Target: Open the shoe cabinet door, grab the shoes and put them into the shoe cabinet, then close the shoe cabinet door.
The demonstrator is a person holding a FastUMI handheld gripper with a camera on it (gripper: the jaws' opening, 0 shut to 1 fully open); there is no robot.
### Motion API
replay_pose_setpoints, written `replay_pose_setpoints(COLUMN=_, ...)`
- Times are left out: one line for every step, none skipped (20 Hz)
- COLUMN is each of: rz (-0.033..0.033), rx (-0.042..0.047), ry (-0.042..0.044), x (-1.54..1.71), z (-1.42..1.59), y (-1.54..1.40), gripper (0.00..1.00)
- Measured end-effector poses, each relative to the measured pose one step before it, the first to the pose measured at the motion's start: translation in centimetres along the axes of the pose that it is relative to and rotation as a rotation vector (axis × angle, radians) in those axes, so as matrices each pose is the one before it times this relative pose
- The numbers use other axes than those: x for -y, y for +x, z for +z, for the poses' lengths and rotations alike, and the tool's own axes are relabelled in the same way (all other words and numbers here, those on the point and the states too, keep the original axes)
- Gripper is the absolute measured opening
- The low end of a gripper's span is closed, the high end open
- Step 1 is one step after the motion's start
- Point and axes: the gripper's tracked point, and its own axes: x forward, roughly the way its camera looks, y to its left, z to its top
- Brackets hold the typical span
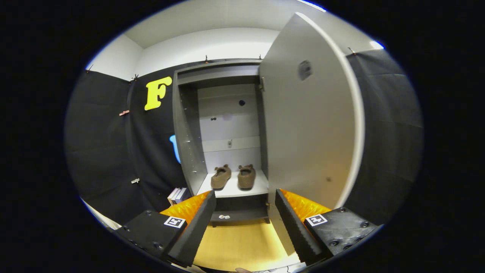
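Observation:
The grey shoe cabinet [188, 125] stands ahead with its door [308, 117] swung open to the right. Two brown shoes, one [221, 177] on the left and one [246, 176] on the right, sit side by side on a pale shelf [233, 190] inside, beyond my fingers. My gripper [245, 204] is open, fingers spread wide with nothing between them, held back from the cabinet at about shelf height. The right finger lies close to the door's lower edge.
A lower shelf [237, 216] under the shoes holds a small white item [224, 217]. Several books [178, 195] lean against the cabinet's left foot. A wooden floor [238, 242] stretches below the fingers. Black cloth walls stand left and right.

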Motion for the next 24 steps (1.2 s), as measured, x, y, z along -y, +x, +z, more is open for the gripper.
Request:
replay_pose_setpoints(rz=-0.02781, rx=0.00955, ry=-0.01255, x=1.340, z=0.192, y=-1.571, gripper=0.99)
replay_pose_setpoints(rz=-0.02226, rx=0.00368, ry=-0.01252, x=1.278, z=0.086, y=-1.353, gripper=0.99)
replay_pose_setpoints(rz=-0.02092, rx=0.00433, ry=-0.00796, x=1.316, z=0.084, y=-0.979, gripper=0.99)
replay_pose_setpoints(rz=-0.02437, rx=0.00463, ry=-0.00267, x=1.556, z=0.188, y=-0.629, gripper=0.99)
replay_pose_setpoints(rz=-0.01612, rx=0.00466, ry=0.00628, x=1.537, z=1.256, y=-0.263, gripper=0.99)
replay_pose_setpoints(rz=-0.01379, rx=-0.00180, ry=0.00803, x=1.458, z=0.054, y=-0.163, gripper=0.99)
replay_pose_setpoints(rz=-0.01381, rx=-0.00587, ry=0.00327, x=1.424, z=-0.213, y=-0.080, gripper=0.99)
replay_pose_setpoints(rz=-0.01049, rx=-0.00752, ry=0.00023, x=1.380, z=-0.355, y=0.669, gripper=0.99)
replay_pose_setpoints(rz=-0.00082, rx=-0.01030, ry=0.00141, x=1.149, z=-0.255, y=0.880, gripper=0.99)
replay_pose_setpoints(rz=0.00904, rx=-0.00483, ry=0.00807, x=1.114, z=0.061, y=0.589, gripper=0.99)
replay_pose_setpoints(rz=0.01257, rx=-0.00336, ry=0.00503, x=0.791, z=0.185, y=0.803, gripper=0.99)
replay_pose_setpoints(rz=0.01007, rx=-0.00455, ry=0.00438, x=0.912, z=-0.020, y=0.929, gripper=0.99)
replay_pose_setpoints(rz=0.01769, rx=-0.00601, ry=0.00149, x=0.793, z=-0.059, y=0.966, gripper=0.99)
replay_pose_setpoints(rz=0.01408, rx=-0.01143, ry=-0.00282, x=0.699, z=-0.245, y=0.922, gripper=0.99)
replay_pose_setpoints(rz=0.02500, rx=-0.01460, ry=-0.00024, x=0.388, z=-0.367, y=0.846, gripper=0.99)
replay_pose_setpoints(rz=0.03762, rx=-0.01650, ry=0.00318, x=0.022, z=-0.276, y=0.890, gripper=0.99)
replay_pose_setpoints(rz=0.03581, rx=-0.01477, ry=0.00137, x=-0.192, z=-0.150, y=0.653, gripper=0.99)
replay_pose_setpoints(rz=0.02639, rx=-0.00656, ry=-0.00116, x=0.074, z=-0.070, y=0.814, gripper=0.99)
replay_pose_setpoints(rz=0.02550, rx=-0.00927, ry=-0.00338, x=-0.391, z=-0.268, y=0.880, gripper=0.99)
replay_pose_setpoints(rz=0.02506, rx=-0.01223, ry=-0.00161, x=-0.168, z=-0.240, y=0.400, gripper=0.99)
replay_pose_setpoints(rz=0.01238, rx=-0.00748, ry=0.00008, x=-0.006, z=-0.177, y=0.250, gripper=0.99)
replay_pose_setpoints(rz=0.01622, rx=0.00151, ry=0.00765, x=-0.259, z=0.126, y=0.228, gripper=0.99)
replay_pose_setpoints(rz=0.01393, rx=-0.00463, ry=0.00886, x=-0.535, z=-0.028, y=0.185, gripper=0.98)
replay_pose_setpoints(rz=0.01030, rx=0.00754, ry=0.00874, x=-0.431, z=0.157, y=0.039, gripper=0.98)
